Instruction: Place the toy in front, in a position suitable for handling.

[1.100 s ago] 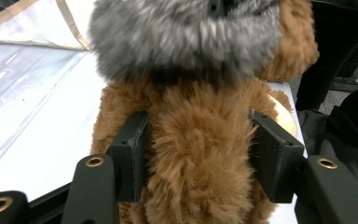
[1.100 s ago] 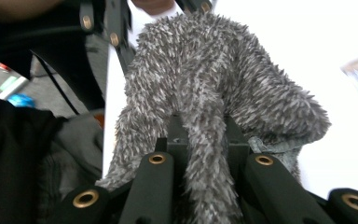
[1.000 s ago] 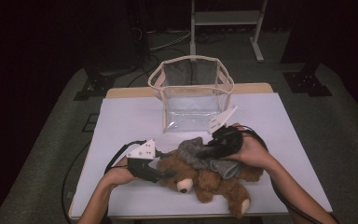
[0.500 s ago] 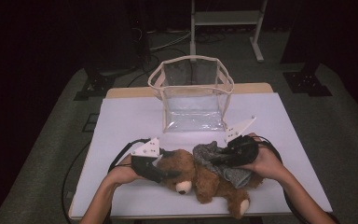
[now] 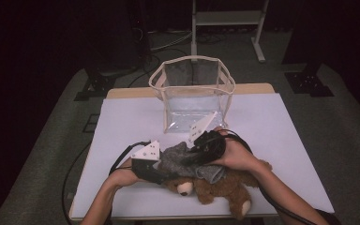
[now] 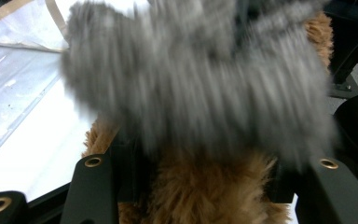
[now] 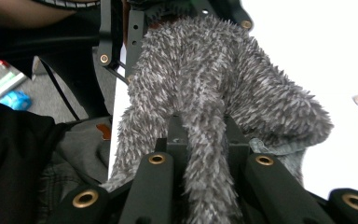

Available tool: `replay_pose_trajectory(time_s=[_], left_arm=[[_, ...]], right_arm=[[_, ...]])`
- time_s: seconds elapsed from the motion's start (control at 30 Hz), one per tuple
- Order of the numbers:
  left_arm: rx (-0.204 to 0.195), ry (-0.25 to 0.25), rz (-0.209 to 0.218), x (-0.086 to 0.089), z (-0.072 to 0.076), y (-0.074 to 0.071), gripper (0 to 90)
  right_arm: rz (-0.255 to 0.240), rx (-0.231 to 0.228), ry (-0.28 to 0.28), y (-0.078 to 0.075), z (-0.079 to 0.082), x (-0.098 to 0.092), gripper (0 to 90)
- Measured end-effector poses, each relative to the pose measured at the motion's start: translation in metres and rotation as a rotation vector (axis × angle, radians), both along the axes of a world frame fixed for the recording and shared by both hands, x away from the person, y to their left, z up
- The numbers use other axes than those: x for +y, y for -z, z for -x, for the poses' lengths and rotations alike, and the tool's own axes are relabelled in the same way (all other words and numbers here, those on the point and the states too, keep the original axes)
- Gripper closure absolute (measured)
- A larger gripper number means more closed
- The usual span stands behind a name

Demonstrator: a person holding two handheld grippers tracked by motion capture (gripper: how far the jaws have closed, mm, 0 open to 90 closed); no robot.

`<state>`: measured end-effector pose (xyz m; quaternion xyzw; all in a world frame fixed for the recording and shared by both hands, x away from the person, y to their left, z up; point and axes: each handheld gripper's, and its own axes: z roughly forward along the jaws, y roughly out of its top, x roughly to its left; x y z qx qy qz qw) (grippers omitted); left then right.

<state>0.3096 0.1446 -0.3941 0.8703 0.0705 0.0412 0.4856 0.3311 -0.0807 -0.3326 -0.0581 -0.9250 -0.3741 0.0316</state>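
High view: the teddy bear (image 5: pixel 220 187) lies at the worktop's (image 5: pixel 131 117) near edge. The right hand-held gripper (image 5: pixel 201 152) clamps the grey sock (image 5: pixel 183 159); the left hand-held gripper (image 5: pixel 157 172) grips the bear, its jaws just narrowing. Judged step: dressing the bear. Next, pull the sock along steadily.

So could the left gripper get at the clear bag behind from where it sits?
Probably not right away: the left gripper has the teddy bear between its jaws, and the grey fuzzy cloth held by the right gripper lies between it and the clear bag.
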Motion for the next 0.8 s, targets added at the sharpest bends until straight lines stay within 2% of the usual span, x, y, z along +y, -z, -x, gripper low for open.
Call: replay_pose_trajectory(time_s=[0.07,0.13,0.23,0.33,0.47,0.63,0.8], left_arm=[[0.001,-0.001,0.008,0.001,0.0,0.001,43.1],[-0.002,-0.001,0.006,0.001,0.0,0.001,43.0],[-0.001,-0.001,0.007,0.0,0.0,0.0,43.0],[0.003,-0.004,0.008,0.001,0.0,0.0,42.8],[0.002,-0.007,0.006,0.0,-0.001,0.0,42.2],[-0.006,-0.005,-0.001,-0.001,-0.001,-0.001,41.5],[-0.014,0.005,-0.009,0.0,0.001,-0.002,41.5]], right_arm=[[-0.002,0.009,0.002,0.002,-0.001,-0.002,77.4],[-0.004,0.013,0.021,0.003,-0.002,-0.012,77.4],[-0.008,0.016,0.076,0.004,-0.004,-0.036,77.4],[-0.038,0.021,0.145,0.004,-0.005,-0.065,77.4],[-0.05,0.021,0.202,0.008,0.003,-0.093,77.4],[-0.094,0.013,0.171,0.012,0.024,-0.096,77.4],[-0.1,0.018,0.116,0.014,0.041,-0.091,77.3]])
